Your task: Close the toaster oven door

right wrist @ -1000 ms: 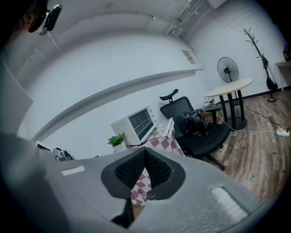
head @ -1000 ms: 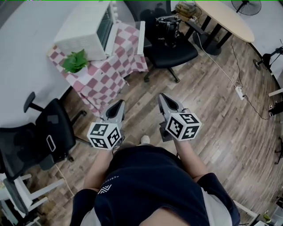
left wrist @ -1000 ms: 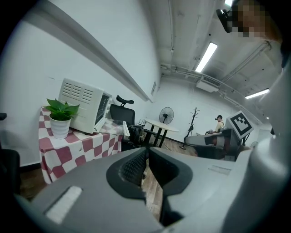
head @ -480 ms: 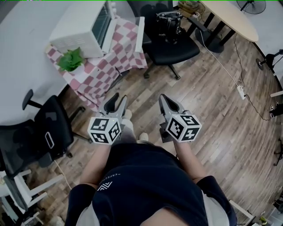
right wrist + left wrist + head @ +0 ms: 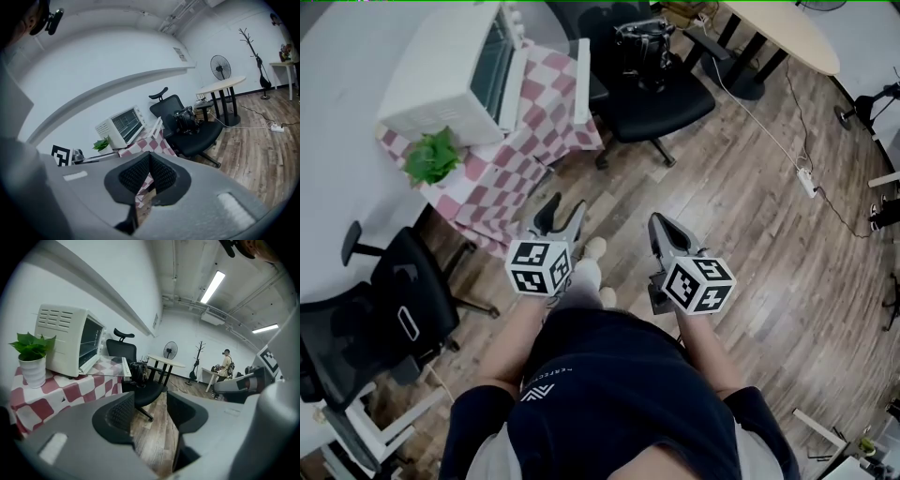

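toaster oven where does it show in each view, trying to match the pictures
Head view: toaster oven at the upper left.
Left gripper view: toaster oven at the left, just right of the plant.
Right gripper view: toaster oven left of centre, at mid-height.
Shared landmark: the plant by its corner, seen in all three views.

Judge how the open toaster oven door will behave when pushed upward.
The door looks rigid, glass in a frame, so it should swing as one piece on its hinge. The toaster oven sits on a checked cloth, so a hard push might slide it.
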Demonstrator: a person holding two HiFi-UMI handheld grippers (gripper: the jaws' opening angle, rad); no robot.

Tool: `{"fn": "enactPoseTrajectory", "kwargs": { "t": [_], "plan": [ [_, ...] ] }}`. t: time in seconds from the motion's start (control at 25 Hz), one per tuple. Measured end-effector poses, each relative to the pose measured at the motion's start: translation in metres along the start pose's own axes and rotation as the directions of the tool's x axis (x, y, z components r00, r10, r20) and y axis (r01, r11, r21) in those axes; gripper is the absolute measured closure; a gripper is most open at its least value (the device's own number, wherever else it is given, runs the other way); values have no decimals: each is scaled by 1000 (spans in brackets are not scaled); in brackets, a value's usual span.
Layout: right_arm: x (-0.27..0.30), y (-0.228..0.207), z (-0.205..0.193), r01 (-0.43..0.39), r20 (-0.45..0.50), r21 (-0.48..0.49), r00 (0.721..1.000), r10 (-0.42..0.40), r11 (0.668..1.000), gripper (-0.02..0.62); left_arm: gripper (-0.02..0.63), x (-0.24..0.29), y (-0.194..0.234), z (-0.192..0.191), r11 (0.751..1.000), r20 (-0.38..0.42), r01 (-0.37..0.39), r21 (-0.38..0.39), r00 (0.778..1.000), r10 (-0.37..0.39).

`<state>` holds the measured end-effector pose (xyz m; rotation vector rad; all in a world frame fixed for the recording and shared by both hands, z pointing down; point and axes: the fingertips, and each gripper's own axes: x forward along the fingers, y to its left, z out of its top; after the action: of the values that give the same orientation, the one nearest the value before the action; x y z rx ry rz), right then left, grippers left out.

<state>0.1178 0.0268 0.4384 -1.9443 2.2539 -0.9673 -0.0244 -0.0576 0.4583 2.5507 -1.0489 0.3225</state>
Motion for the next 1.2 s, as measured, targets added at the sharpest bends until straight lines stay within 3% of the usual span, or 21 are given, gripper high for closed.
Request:
{"fn": "enactPoseTrajectory", "kwargs": {
  "t": [0.32,0.76,1.2],
  "plan": [
    [32,-31,12,91,-34,30,995,-90,995,592,388,74,31,2,1000,-6,-6,-19,1000,6],
    [92,-45,10,115,-129,70,986,-106,991,592,396,152,71,-8,998,-56,-23,-61,998,19],
    [133,-52,10,144,-203,76,971,-126,987,592,399,213,104,-11,994,-42,-48,-94,998,45]
  ]
}}
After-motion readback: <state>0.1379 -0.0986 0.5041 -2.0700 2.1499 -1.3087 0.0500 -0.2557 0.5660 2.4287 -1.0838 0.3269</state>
